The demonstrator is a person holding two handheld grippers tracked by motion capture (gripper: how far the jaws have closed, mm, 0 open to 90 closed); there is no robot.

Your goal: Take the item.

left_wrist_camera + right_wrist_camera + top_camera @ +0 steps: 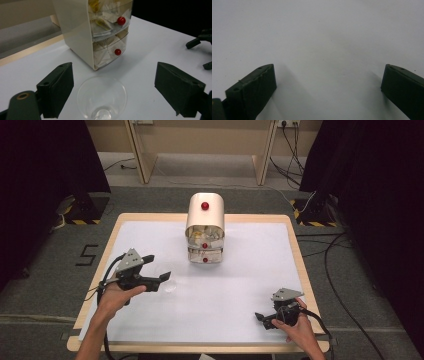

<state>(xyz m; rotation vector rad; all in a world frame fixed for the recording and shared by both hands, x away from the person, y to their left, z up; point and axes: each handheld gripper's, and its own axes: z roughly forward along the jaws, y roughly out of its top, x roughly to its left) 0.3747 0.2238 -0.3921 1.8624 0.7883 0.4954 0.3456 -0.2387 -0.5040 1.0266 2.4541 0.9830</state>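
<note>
The left gripper has its jaws spread wide on either side of a clear glass cup, not touching it. The cup stands on the white table, just in front of the small drawer cabinet. The right gripper rests low near the table's right front corner, its jaws parted and holding nothing.

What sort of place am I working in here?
Probably a lab recording station, not a home: a white-topped table, black curtains on both sides, loose cables and hazard-striped stand bases on the floor.

Drawer unit blocks beyond glass.
</note>
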